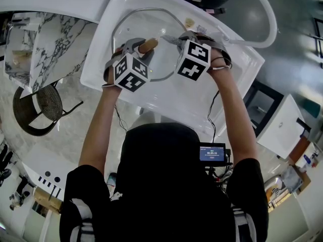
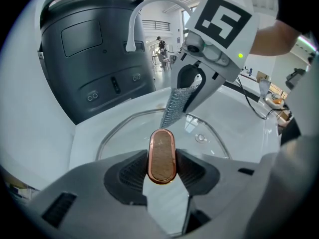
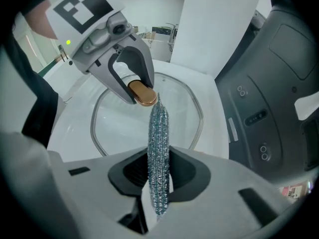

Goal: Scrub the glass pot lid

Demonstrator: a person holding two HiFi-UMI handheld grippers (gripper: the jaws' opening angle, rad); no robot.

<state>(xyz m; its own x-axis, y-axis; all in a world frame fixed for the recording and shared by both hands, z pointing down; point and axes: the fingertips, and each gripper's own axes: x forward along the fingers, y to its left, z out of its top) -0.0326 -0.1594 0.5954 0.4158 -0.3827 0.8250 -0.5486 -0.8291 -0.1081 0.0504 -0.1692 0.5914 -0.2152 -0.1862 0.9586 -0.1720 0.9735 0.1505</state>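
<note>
The left claw clenches the copper-rimmed wooden handle of the glass pot lid, which sits in a white sink. Beside it, the right claw grips a silver mesh scrubber over the glass, and a curved white faucet arches beyond.

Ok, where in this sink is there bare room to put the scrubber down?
Bare basin floor lies between the glass lid and the near wall of the sink, plus a strip right of the lid toward the faucet. The lid's middle is crowded: the left gripper grips its handle, the right gripper holds the scrubber there.
</note>
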